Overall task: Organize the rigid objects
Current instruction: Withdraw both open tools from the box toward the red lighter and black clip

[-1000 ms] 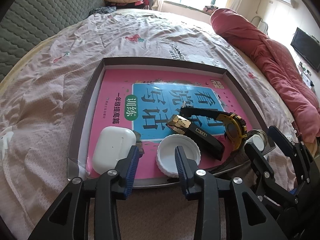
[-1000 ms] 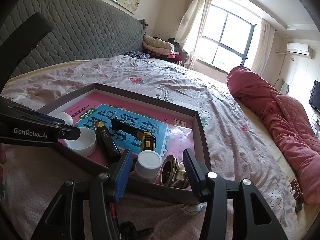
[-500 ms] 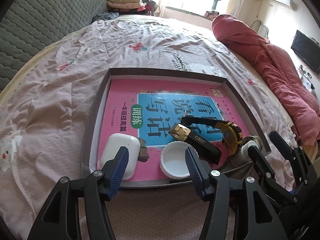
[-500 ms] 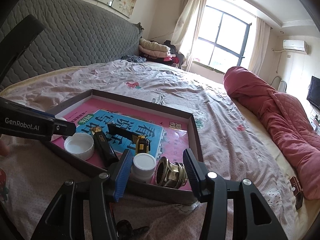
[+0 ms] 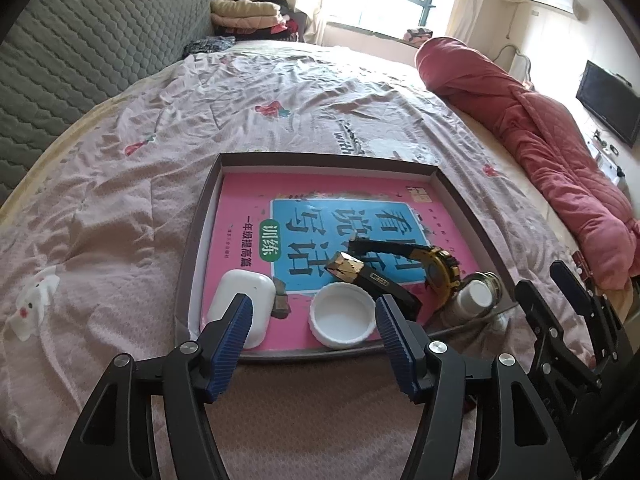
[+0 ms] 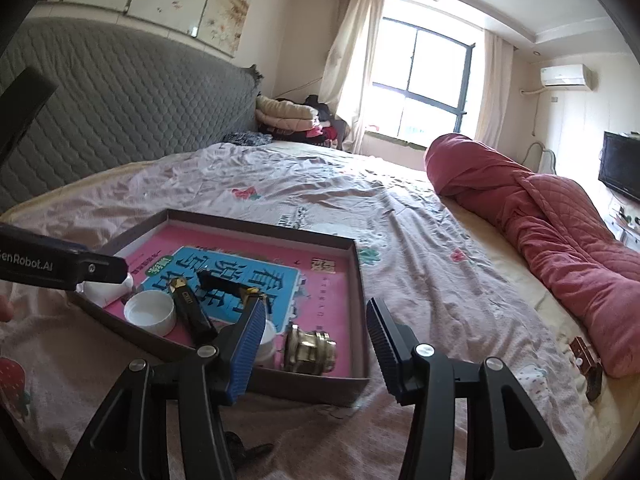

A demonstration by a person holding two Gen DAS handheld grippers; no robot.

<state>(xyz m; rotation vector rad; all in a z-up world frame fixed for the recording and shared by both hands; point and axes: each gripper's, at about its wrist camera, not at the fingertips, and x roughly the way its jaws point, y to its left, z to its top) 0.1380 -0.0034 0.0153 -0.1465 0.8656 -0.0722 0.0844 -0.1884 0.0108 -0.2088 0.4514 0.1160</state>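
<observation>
Shallow brown tray [image 5: 200, 240] lies on the bed [image 5: 120, 184], a pink-and-blue book [image 5: 320, 196] flat on its floor. All small items sit on the book, crowded toward the near wall of the tray.

Contents, left to right in the left wrist view: white earbud case [image 5: 256, 300]; small brown block [image 5: 280, 306] touching the case's right side; white cap [image 5: 342, 314], open side up; black bar with gold end [image 5: 372, 280], just behind the cap; black-and-yellow watch [image 5: 436, 270], strap running toward the tray's middle; white-capped bottle [image 5: 476, 296] and brass fitting [image 6: 310, 350] in the near right corner, side by side.

Left tool [image 5: 314, 326]: jaws opening, already wide. Nothing between the pads. It hovers over the near wall, case and cap framed on either side of the gap, no contact visible.

Right tool [image 6: 316, 342]: jaws wide, holding nothing. It hovers at the near right corner; the brass fitting shows in the gap between the fingers, but the pads stand clear of it. The left finger hides most of the bottle in this view.

Room: far half of the tray holds only the book. Bedsheet around the tray is open on the left and far sides; a rolled red quilt [image 6: 540, 216] lies well apart to the right.
</observation>
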